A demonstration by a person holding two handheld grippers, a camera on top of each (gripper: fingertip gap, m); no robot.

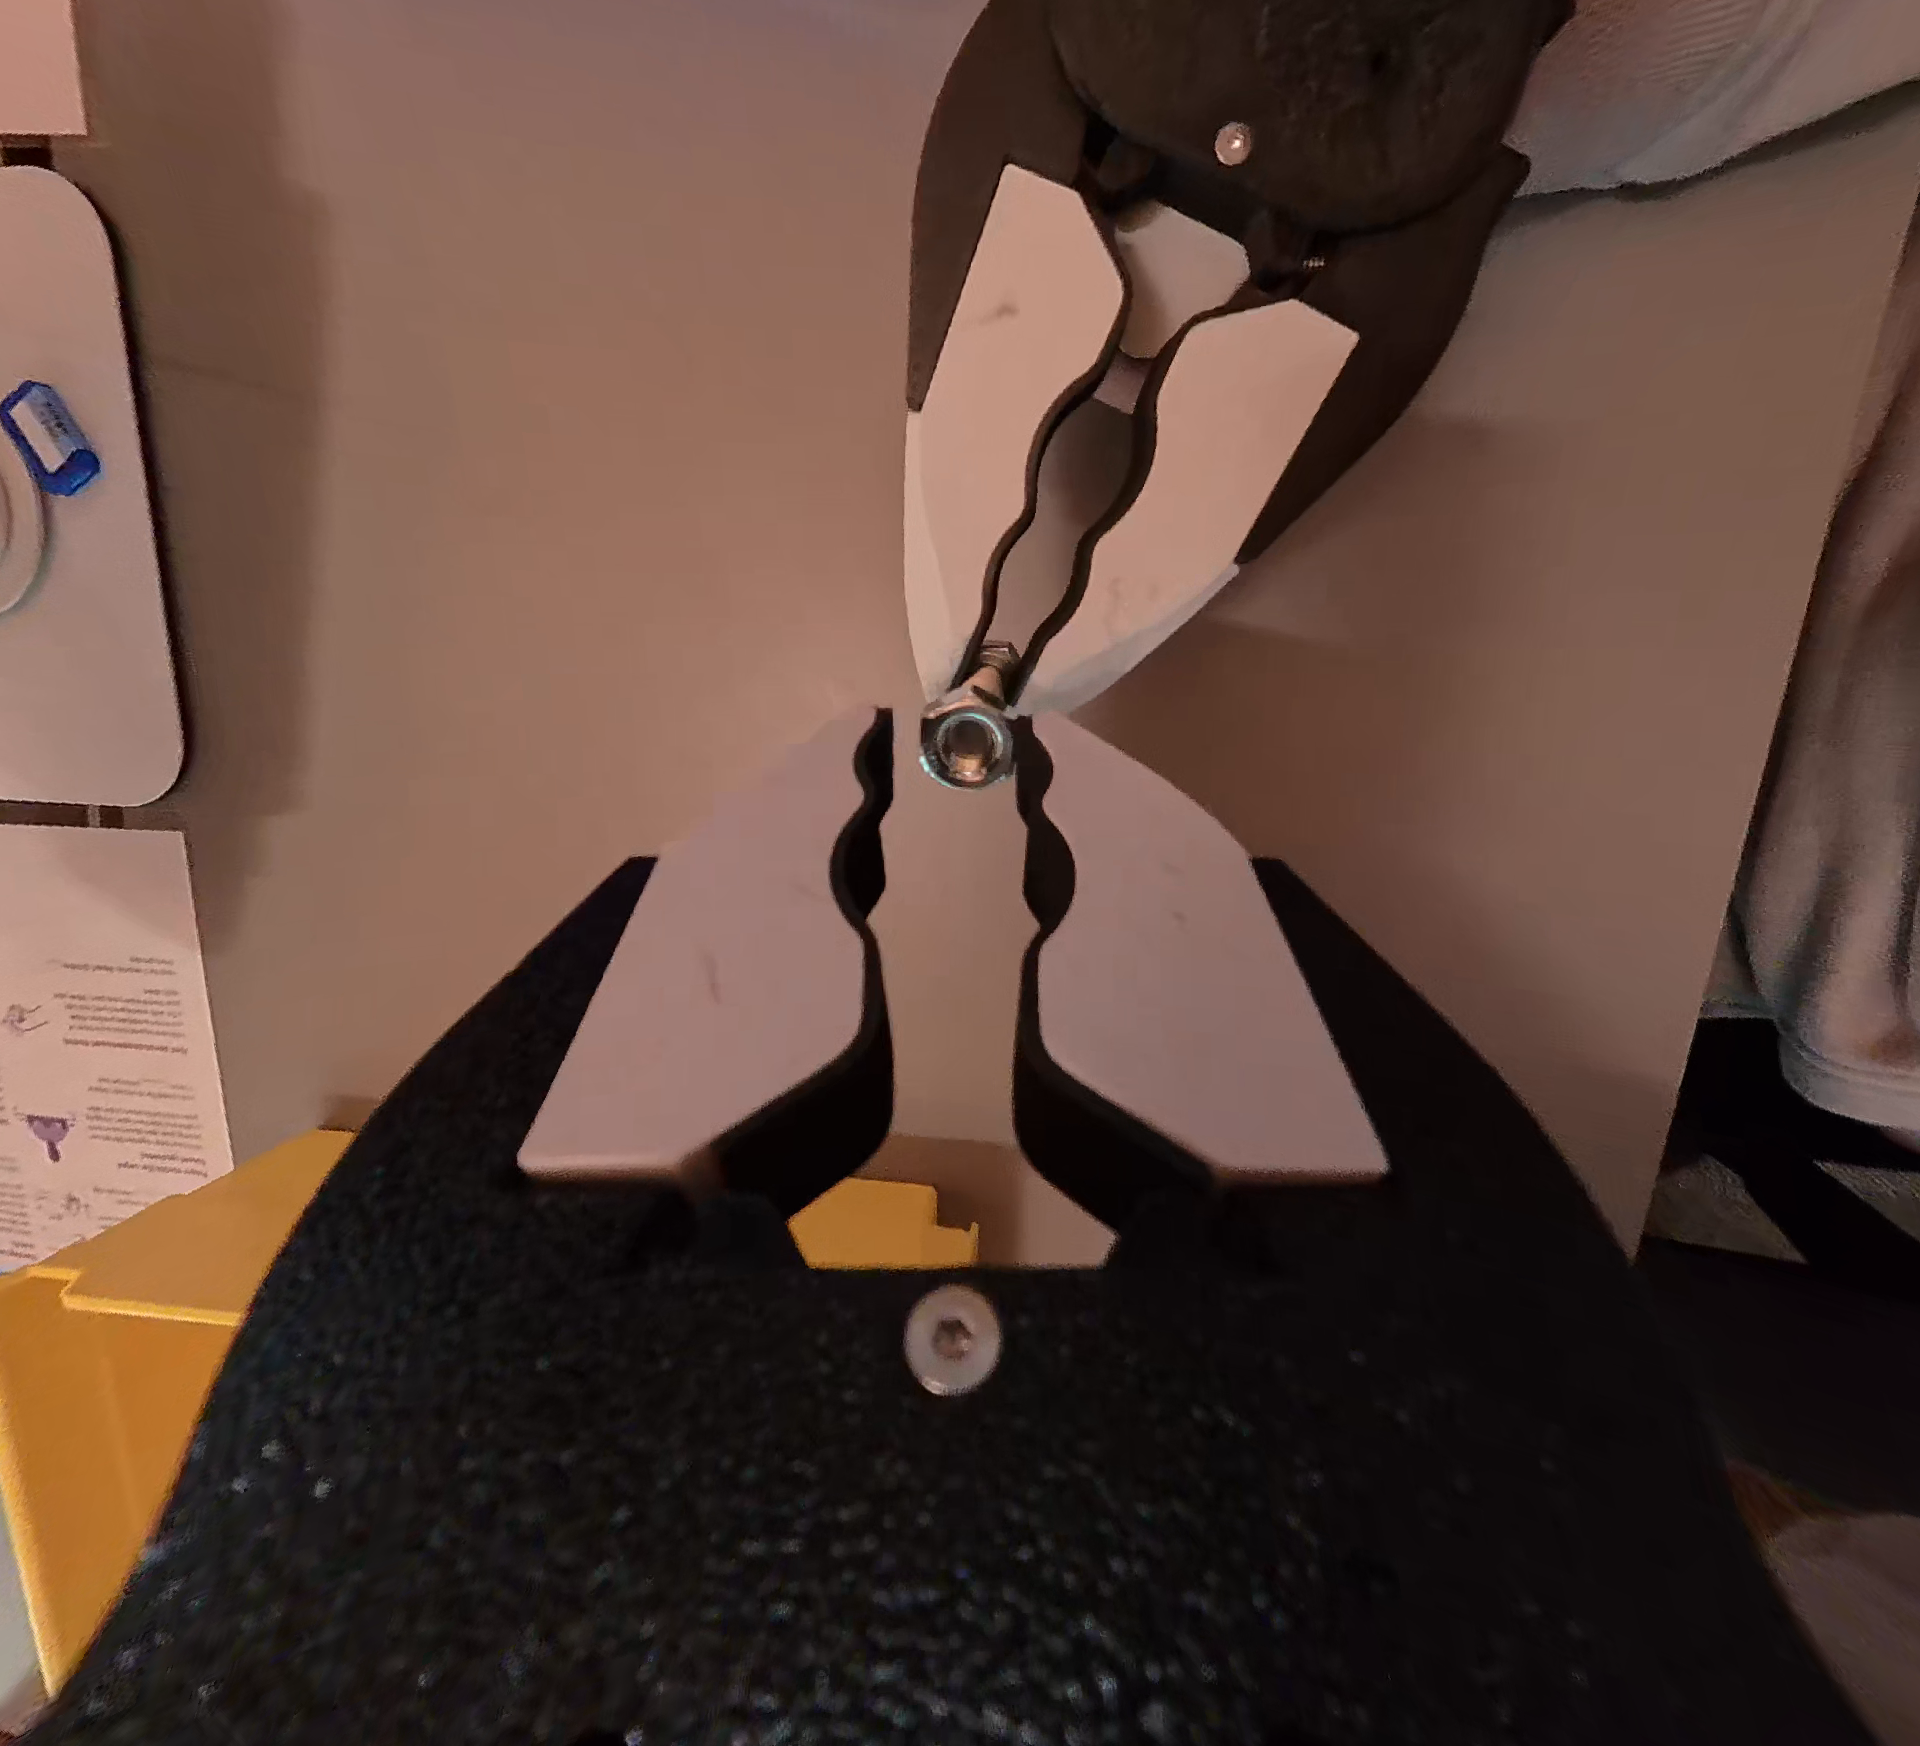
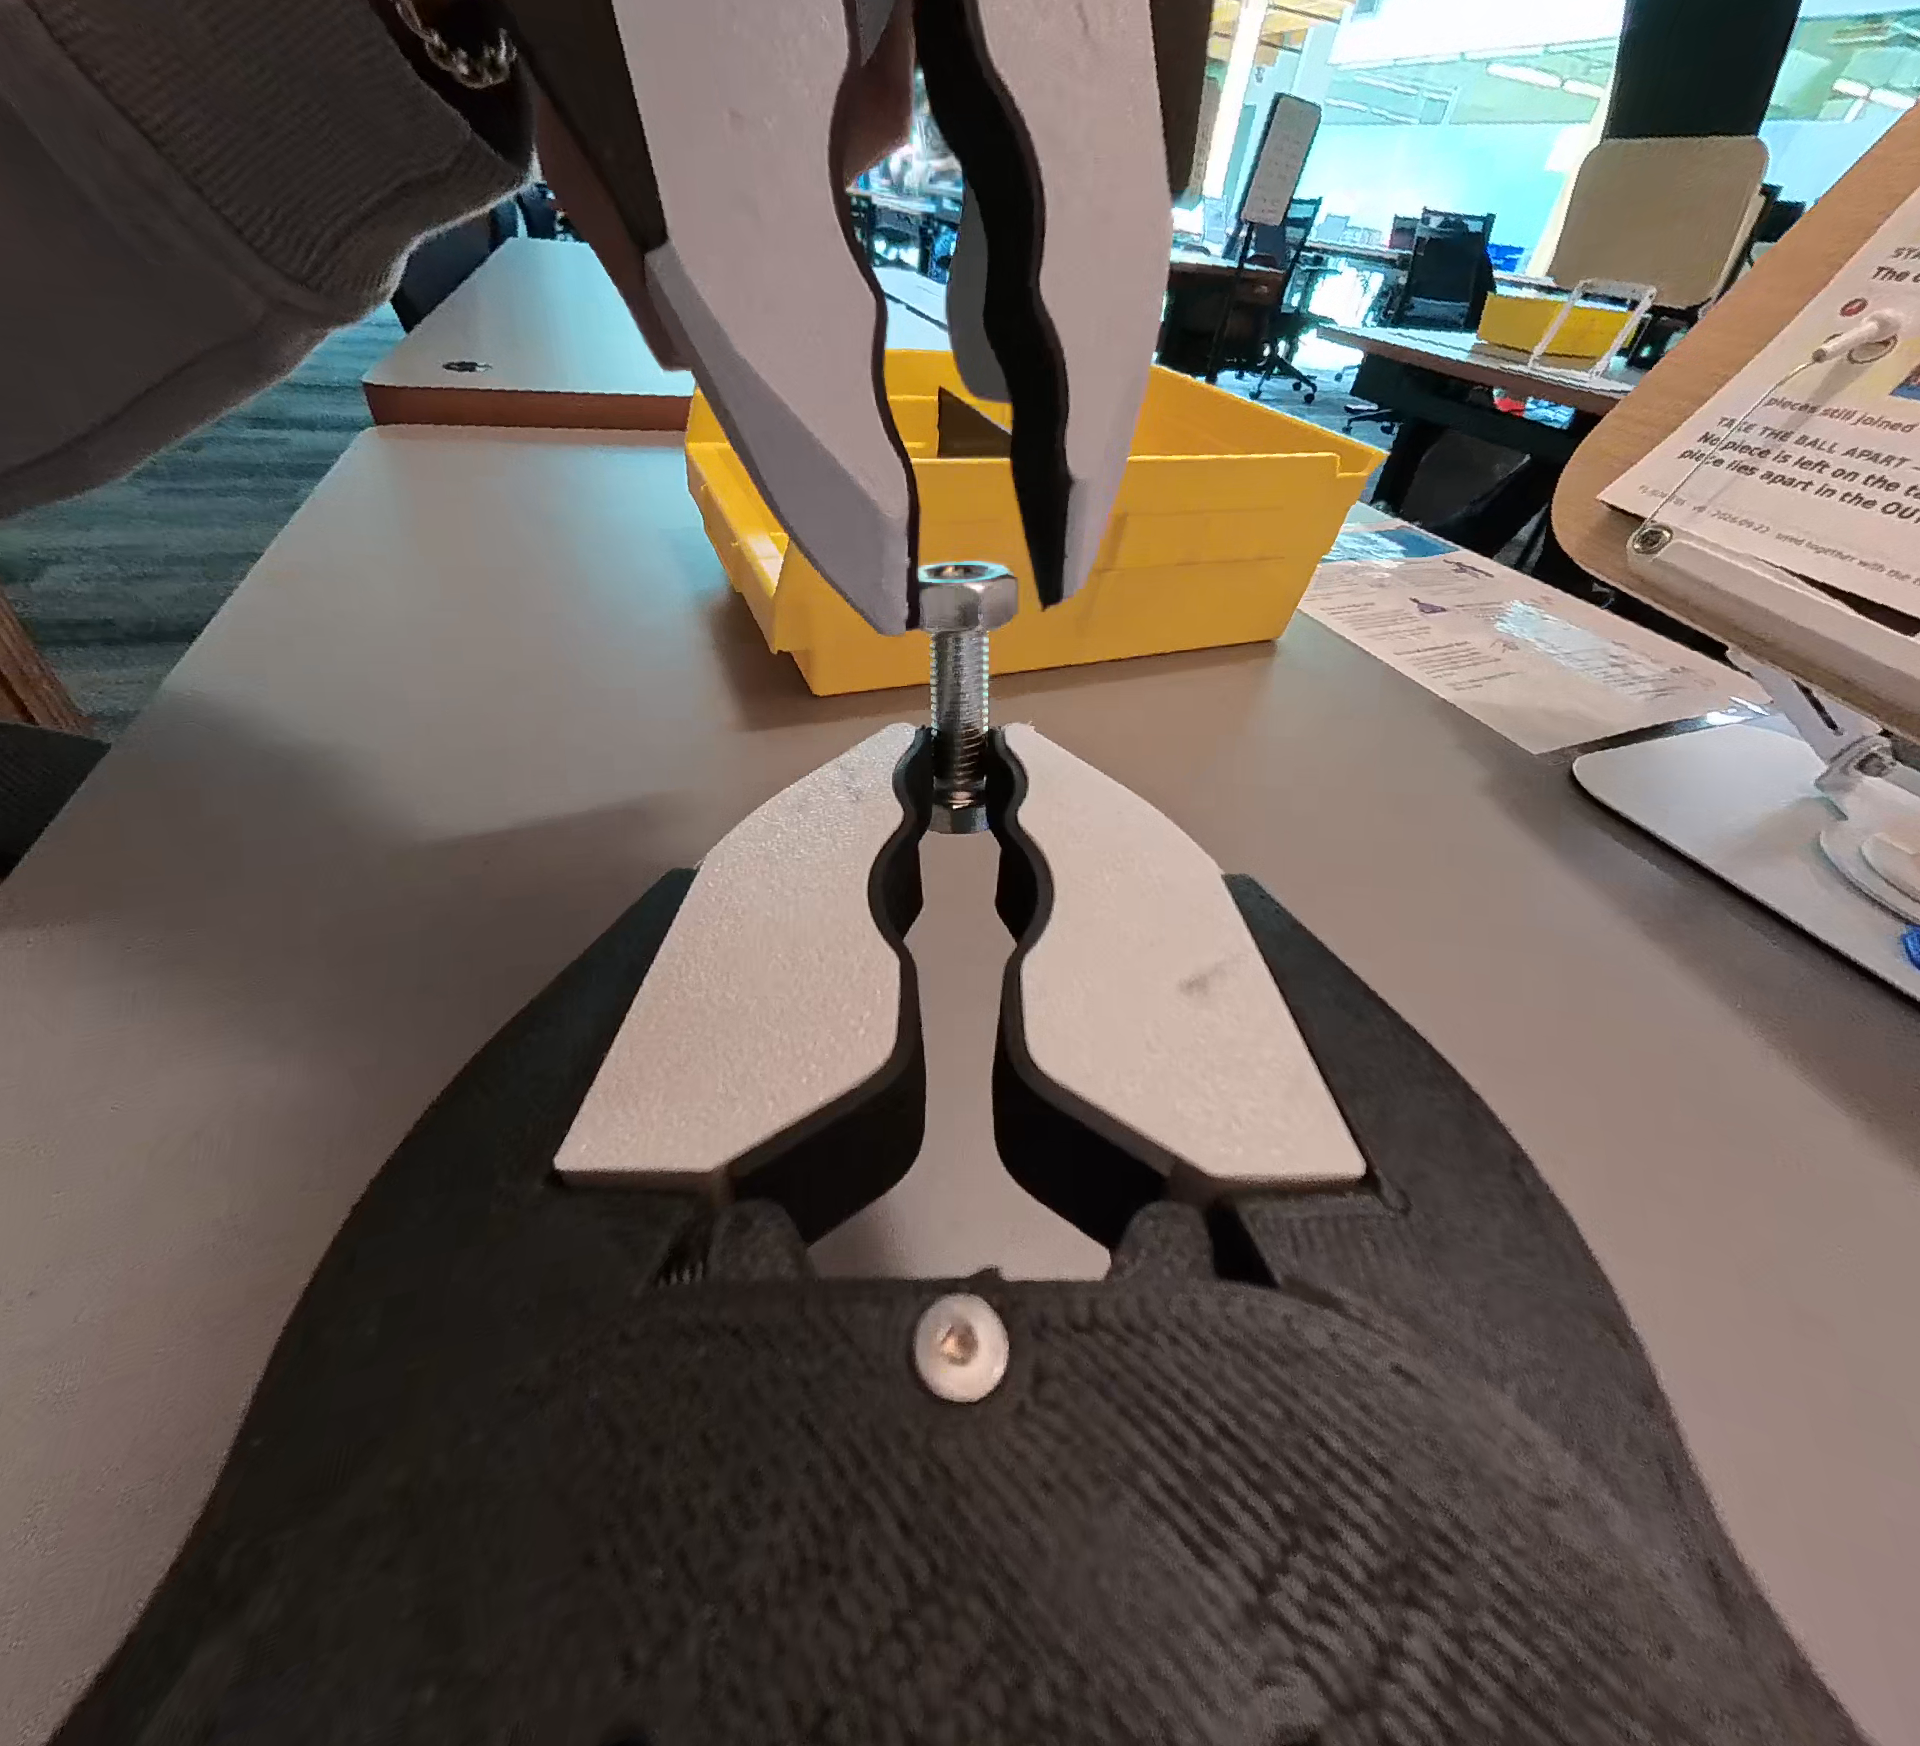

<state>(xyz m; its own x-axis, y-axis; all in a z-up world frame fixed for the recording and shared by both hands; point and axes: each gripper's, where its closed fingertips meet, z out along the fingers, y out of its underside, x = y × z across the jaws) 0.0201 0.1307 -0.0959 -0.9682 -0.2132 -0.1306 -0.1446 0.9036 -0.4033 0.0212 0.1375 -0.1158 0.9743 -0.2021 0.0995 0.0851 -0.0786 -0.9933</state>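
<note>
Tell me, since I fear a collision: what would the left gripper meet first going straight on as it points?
Probably the fingertips of the right gripper, clamped on the bolt just beyond the nut that the open fingers of the left gripper flank; depth is unclear.

Open office, desks (image 2: 1455,351), bright windows (image 2: 1455,34).
</note>
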